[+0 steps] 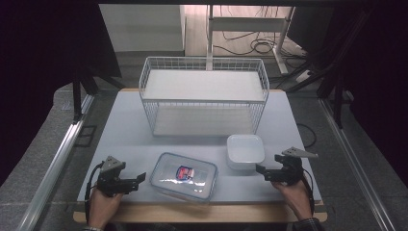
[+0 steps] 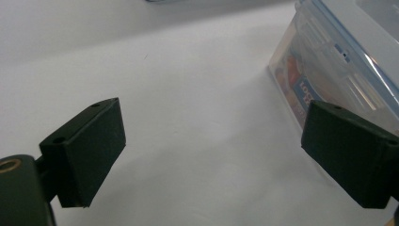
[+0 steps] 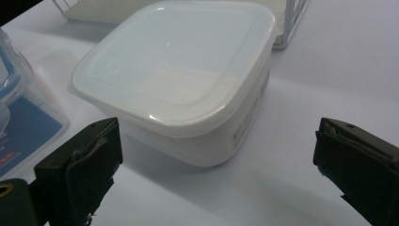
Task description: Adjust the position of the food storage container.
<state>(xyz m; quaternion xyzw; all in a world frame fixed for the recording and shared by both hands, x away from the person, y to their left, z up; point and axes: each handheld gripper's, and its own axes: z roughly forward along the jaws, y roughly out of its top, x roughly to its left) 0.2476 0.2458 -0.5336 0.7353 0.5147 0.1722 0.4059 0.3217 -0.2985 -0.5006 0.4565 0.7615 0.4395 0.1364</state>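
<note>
White tabletop (image 1: 120, 125), dark curtains behind: 1 wire basket (image 1: 204, 96) at the far edge, 2 lidded boxes nearer the person. With jaws spread and holding nothing, the left gripper (image 1: 139, 178) sits just beside the clear container (image 1: 183, 176), and the right gripper (image 1: 260, 169) faces the white container (image 1: 245, 150). Slick lids and rounded corners could likely let either box skid or slip from a shallow pinch.

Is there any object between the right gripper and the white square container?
Nothing visible. The right gripper is open beside the white square container, with bare table between them. The clear lidded box lies off to the side.
</note>
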